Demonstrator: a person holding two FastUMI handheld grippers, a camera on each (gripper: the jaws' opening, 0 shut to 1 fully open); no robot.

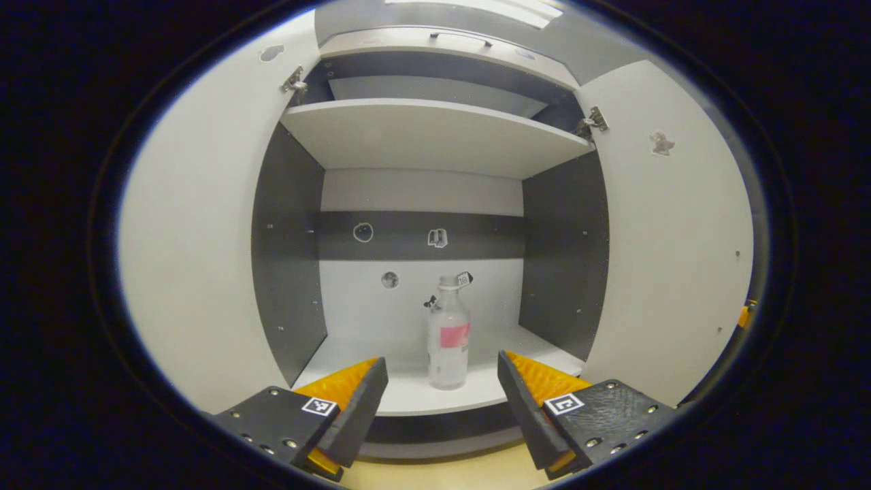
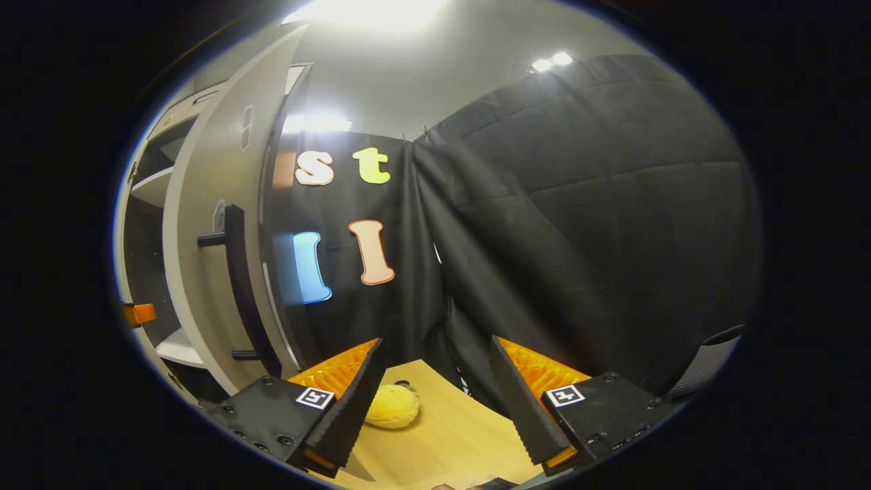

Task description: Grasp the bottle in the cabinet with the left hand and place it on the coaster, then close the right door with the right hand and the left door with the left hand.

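Note:
A clear bottle (image 1: 448, 335) with a pink label stands upright on the cabinet's lower shelf (image 1: 408, 395), near the middle. My left gripper (image 1: 442, 395) is open in front of the shelf edge, its fingers apart on either side of the bottle and short of it. Both cabinet doors stand open: the left door (image 1: 197, 258) and the right door (image 1: 670, 238). In the right gripper view, my right gripper (image 2: 435, 395) is open and holds nothing, hovering over the wooden table (image 2: 449, 435). The right door's outer face (image 2: 218, 224) with its dark bar handle (image 2: 238, 279) is to its left.
An upper shelf (image 1: 435, 133) spans the cabinet above the bottle. A yellow plush-like object (image 2: 392, 406) lies on the table near my right gripper's left finger. Black cloth wall (image 2: 578, 238) hangs behind the table. A piece of the other gripper (image 2: 138, 313) shows by the cabinet.

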